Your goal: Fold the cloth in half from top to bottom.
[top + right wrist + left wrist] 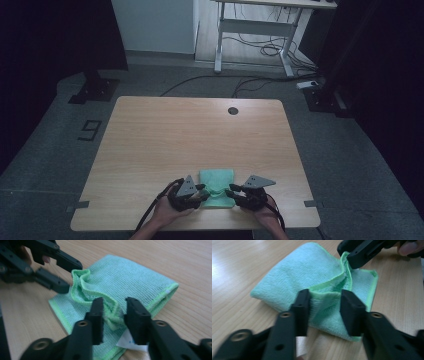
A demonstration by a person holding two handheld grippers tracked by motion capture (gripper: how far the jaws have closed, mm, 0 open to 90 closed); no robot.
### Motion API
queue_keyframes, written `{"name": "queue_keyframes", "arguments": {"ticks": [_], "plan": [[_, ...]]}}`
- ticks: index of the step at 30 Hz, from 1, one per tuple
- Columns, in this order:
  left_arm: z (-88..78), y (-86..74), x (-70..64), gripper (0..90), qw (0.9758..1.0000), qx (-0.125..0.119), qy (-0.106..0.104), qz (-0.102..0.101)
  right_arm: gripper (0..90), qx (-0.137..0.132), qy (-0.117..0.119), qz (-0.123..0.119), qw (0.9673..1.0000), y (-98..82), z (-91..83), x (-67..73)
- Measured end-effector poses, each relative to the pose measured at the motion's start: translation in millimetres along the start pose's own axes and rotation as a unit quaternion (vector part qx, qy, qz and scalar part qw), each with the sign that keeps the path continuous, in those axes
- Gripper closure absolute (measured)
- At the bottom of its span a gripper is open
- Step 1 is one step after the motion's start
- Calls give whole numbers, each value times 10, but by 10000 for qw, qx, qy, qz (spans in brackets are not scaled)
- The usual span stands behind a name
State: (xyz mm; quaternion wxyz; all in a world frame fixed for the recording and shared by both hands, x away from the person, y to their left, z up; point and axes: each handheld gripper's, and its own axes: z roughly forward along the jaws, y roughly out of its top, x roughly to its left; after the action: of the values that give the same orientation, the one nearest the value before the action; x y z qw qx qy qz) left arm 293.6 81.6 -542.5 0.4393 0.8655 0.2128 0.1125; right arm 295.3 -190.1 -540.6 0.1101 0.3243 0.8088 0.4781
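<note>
A folded mint-green cloth (216, 181) lies near the front edge of the wooden table (175, 140), its near layer rumpled into a raised ridge. My left gripper (202, 193) is at the cloth's left side and my right gripper (232, 193) at its right side, each held in a hand. In the left gripper view the open jaws of the left gripper (324, 307) straddle the green hem of the cloth (307, 272) without pinching it. In the right gripper view the right gripper (113, 312) stands open around the ridge of the cloth (125, 277), above a white label (127, 343).
A dark round cable hole (233, 110) sits at the table's far edge. Beyond the table are a white desk frame (255, 30), cables on the grey floor (200, 82), a dark stand base (95, 90) and a taped 9 (90, 130).
</note>
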Motion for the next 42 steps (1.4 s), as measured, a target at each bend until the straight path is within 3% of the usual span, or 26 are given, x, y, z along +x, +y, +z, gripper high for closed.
{"name": "queue_keyframes", "arguments": {"ticks": [2, 6, 9, 11, 14, 18, 21, 26, 31, 34, 39, 42], "plan": [[11, 2, -8, 511, 10000, 27, 30, -24, 529, -40, -45, -11, 10000, 24, -28, -5], [8, 9, 1, 463, 9997, -13, -100, -209, 480, -101, -64, 70, 9999, 61, -59, -38], [-32, 16, 8, 469, 9993, -106, -233, -288, 528, -67, 78, 108, 9999, 66, -51, -49], [-66, 17, 12, 496, 9984, -110, -469, -306, 565, -16, 260, 136, 9996, 52, -50, -39], [-115, 7, -5, 505, 9980, -161, -554, -271, 600, 116, 391, 117, 9991, 14, -60, -3], [-167, 34, 43, 493, 9974, -410, -378, -457, 602, 305, 428, 154, 9985, -17, -63, 22], [-145, 90, 137, 490, 9971, -446, -188, -581, 584, 214, 350, 158, 9990, 33, -84, 16], [-51, 190, 335, 497, 9956, -416, 33, -834, 562, -17, 86, 206, 9997, 211, -44, -56], [99, 231, 472, 513, 9944, -168, 99, -1037, 547, 179, -57, 60, 9998, 317, 165, -41], [143, 195, 428, 513, 9954, 43, 37, -953, 547, 418, -23, -52, 9991, 253, 247, 13], [150, 132, 303, 469, 9978, 267, 58, -599, 504, 519, -83, -180, 9985, 82, 186, 110], [167, 98, 274, 437, 9979, 284, 66, -582, 489, 603, -120, -228, 9978, 15, 153, 128]]}}
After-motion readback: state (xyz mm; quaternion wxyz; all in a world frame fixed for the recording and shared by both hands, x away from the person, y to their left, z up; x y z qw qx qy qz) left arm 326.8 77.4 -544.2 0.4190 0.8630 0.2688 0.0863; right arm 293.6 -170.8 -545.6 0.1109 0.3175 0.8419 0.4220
